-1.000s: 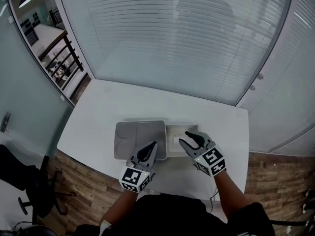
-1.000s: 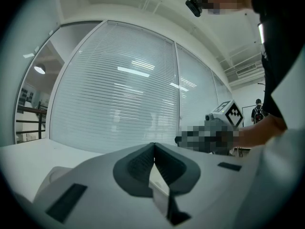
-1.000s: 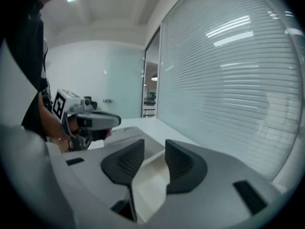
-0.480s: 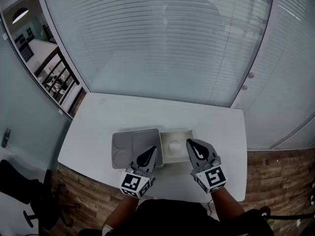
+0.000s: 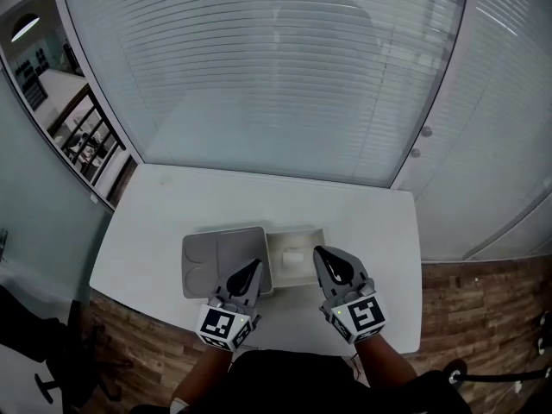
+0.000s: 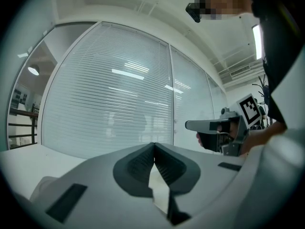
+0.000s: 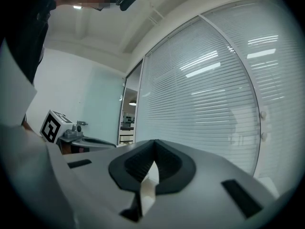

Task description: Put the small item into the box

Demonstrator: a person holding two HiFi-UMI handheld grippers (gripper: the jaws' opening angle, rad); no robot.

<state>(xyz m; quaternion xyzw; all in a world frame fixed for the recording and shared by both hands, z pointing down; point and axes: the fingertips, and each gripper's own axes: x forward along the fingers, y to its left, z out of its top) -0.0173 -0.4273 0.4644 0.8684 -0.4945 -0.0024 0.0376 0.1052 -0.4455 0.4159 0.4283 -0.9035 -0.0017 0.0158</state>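
An open white box (image 5: 297,238) sits near the table's front edge, with a small white item (image 5: 291,255) lying inside it. The box's grey lid (image 5: 216,257) lies flat against its left side. My right gripper (image 5: 321,255) hovers at the box's front right corner with its jaws shut and nothing between them. My left gripper (image 5: 254,267) is over the lid's front right corner, also shut and empty. In the left gripper view my left gripper (image 6: 154,146) points up at the blinds, with the right gripper (image 6: 217,128) beside it. In the right gripper view my right gripper (image 7: 153,144) does the same.
The white table (image 5: 172,205) stands against a glass wall with white blinds (image 5: 285,67). Wood floor (image 5: 483,317) shows to the right and left of the table. A glass partition (image 5: 34,188) runs along the left.
The right gripper's jaws stood open over the box a second ago and are now shut. Both grippers have drawn back toward me, and the small item stays in the box.
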